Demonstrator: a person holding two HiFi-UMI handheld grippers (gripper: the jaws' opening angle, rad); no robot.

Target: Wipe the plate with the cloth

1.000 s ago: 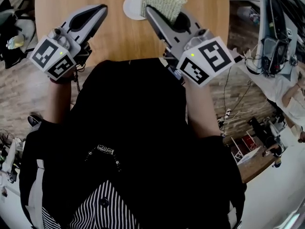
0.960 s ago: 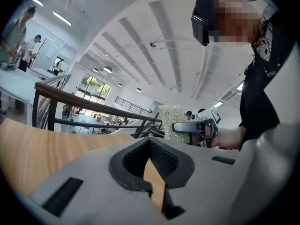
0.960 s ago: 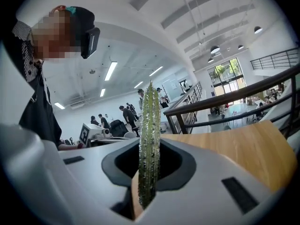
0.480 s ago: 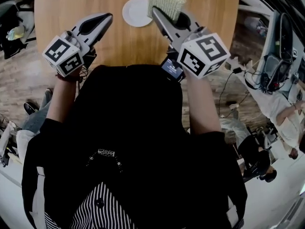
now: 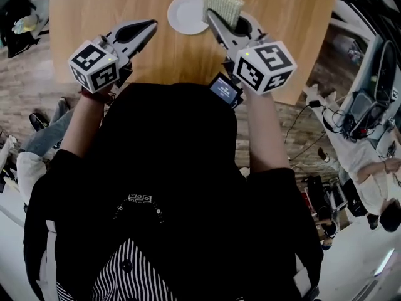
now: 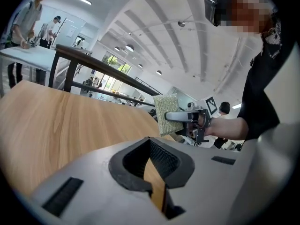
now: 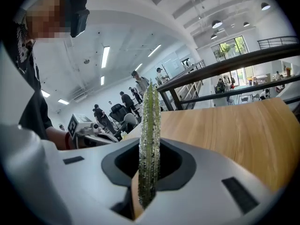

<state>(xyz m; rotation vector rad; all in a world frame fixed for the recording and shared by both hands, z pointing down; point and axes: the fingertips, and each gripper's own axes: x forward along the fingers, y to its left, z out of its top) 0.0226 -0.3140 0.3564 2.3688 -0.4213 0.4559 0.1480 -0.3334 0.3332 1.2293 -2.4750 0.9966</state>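
A small white plate (image 5: 185, 14) lies on the round wooden table (image 5: 113, 5), near its front edge. My right gripper (image 5: 212, 16) is shut on a green textured cloth (image 5: 222, 2), which stands upright above the table and overlaps the plate's right rim. In the right gripper view the cloth (image 7: 150, 135) rises edge-on from between the jaws. My left gripper (image 5: 150, 26) hovers left of the plate, shut and empty. From the left gripper view I see the cloth (image 6: 166, 114) held by the right gripper (image 6: 174, 118). Neither gripper view shows the plate.
The table's front edge runs just below both grippers. A small screen (image 5: 223, 89) is strapped at my right wrist. Other people and desks with cables (image 5: 366, 115) surround the table on the wooden floor.
The head view has shifted, so the plate and table sit lower and more to the right in the picture. Both grippers keep their places beside the plate, and the cloth stays gripped.
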